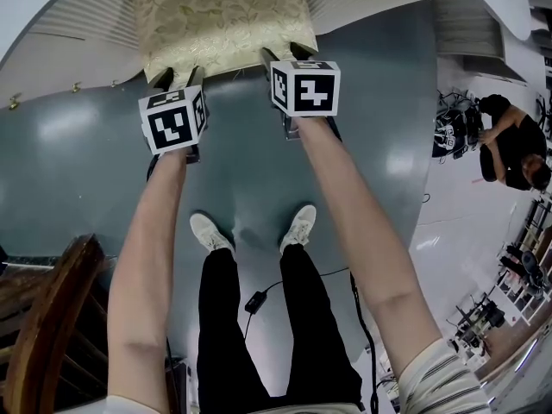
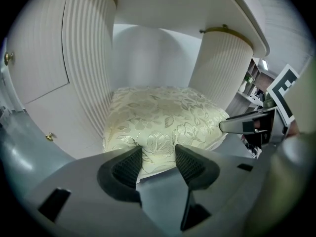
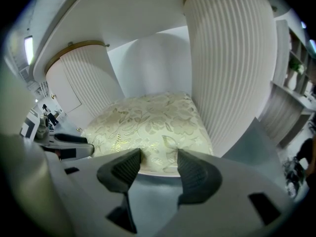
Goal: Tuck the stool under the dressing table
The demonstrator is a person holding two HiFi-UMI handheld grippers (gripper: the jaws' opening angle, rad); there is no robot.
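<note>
White ribbed counter (image 3: pixel 232 58) fills the view ahead of both tools, its two pedestals flanking a recess. The stool (image 1: pixel 222 20) lies straight in front of them, already partly inside that recess, with its floral cushion square to the push. The left tool (image 2: pixel 158 154) and right tool (image 3: pixel 159 157) sit level at its near edge, equally close, each with jaws partly apart and apparently clamping nothing. The stool's legs are hidden, and the head view cuts off its far edge.
</note>
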